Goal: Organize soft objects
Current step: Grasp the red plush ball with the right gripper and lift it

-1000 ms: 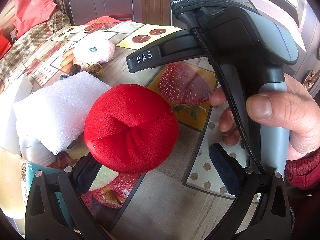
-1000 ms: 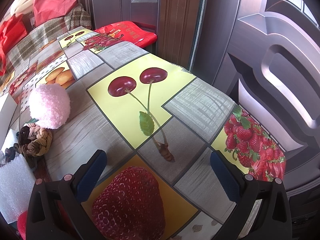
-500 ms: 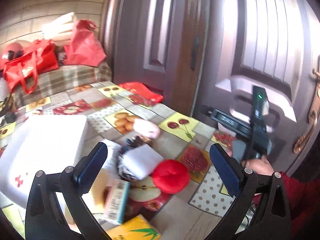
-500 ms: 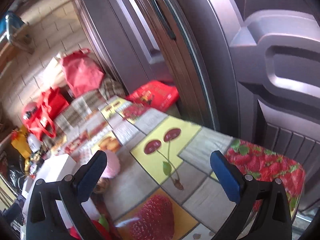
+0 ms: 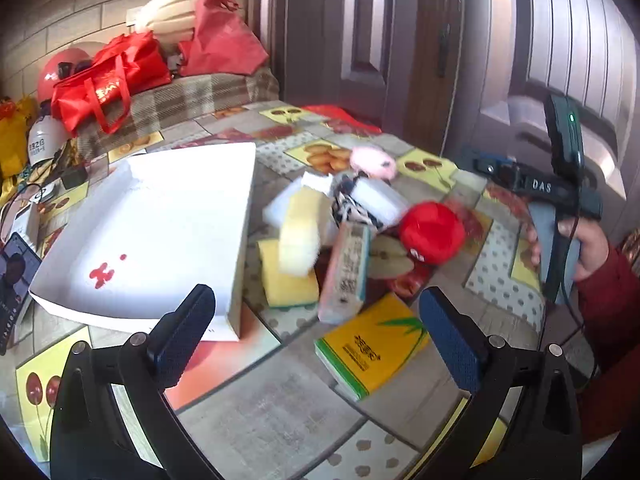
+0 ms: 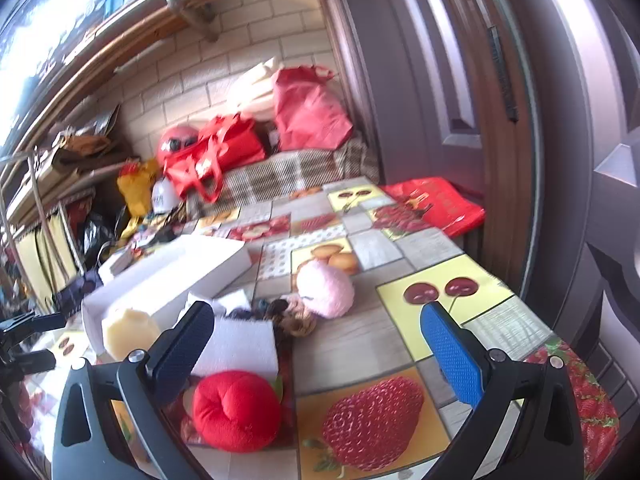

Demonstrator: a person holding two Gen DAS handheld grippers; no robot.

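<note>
A pile of soft things lies mid-table: a red plush ball (image 5: 433, 237) (image 6: 236, 414), a pink fluffy ball (image 5: 373, 163) (image 6: 326, 294), white foam blocks (image 5: 378, 197) (image 6: 240, 346), a pale yellow sponge roll (image 5: 300, 236) (image 6: 128, 332), a yellow sponge (image 5: 288, 282) and a brown knotted rope (image 6: 298, 316). An open white box (image 5: 152, 236) (image 6: 168, 276) stands left of the pile. My left gripper (image 5: 318, 334) is open and empty, raised above the near table. My right gripper (image 6: 320, 352) is open and empty, above the red ball; its body shows in the left wrist view (image 5: 560, 208).
A yellow-green packet (image 5: 370, 350) and a long wrapped pack (image 5: 346, 274) lie near the pile. A phone (image 5: 12, 276) lies at the left edge. Red bags (image 6: 216, 152) sit on a plaid bench behind. A door (image 6: 540, 120) stands at the right.
Both grippers have pulled back and up from the table, so the whole pile and the white box are in view. The red ball stays on the table.
</note>
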